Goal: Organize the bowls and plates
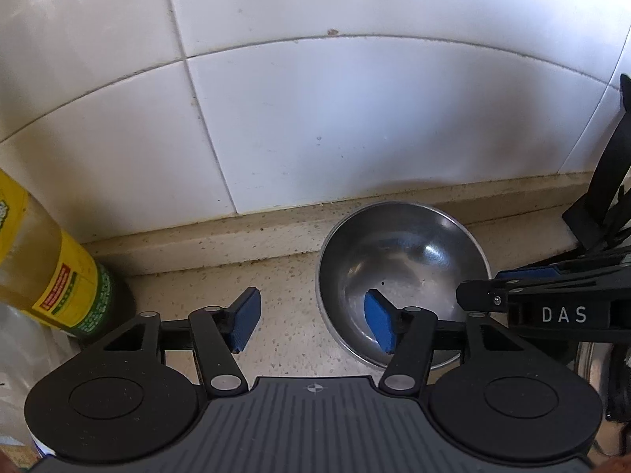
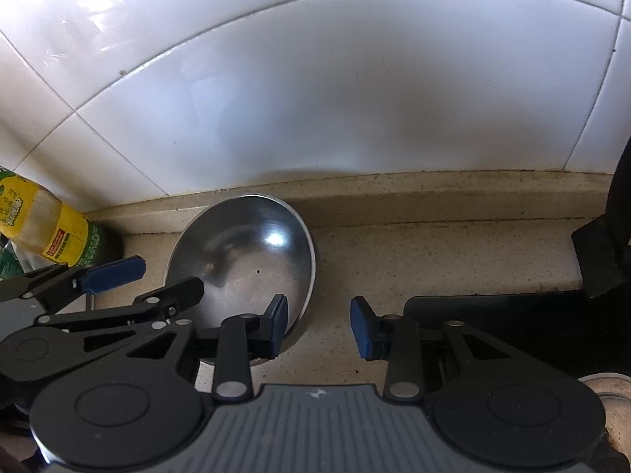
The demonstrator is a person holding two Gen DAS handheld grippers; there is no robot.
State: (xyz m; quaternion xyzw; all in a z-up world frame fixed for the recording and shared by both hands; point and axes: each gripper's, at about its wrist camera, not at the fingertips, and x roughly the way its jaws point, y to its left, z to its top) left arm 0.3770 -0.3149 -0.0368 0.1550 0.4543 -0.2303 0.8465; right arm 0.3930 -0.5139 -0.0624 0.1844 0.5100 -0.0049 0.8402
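White tiled wall [image 1: 315, 118], speckled counter [image 1: 276, 287], steel bowl [image 1: 402, 260] upright, left gripper [image 1: 313, 321] and right gripper [image 2: 317, 327] straddling its rim, jaws apart, gripping nothing.

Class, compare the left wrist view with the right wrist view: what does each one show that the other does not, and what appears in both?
Only the left wrist view: the letters DAS on the other tool's black body, and clear plastic at the lower left edge.

Only the right wrist view: a flat black slab on the counter to the right, and a pale round object at the lower right edge.

Both: the steel bowl, upright and empty on the speckled counter, the yellow-labelled bottle, the white tiled wall, and both open tongs, left and right.
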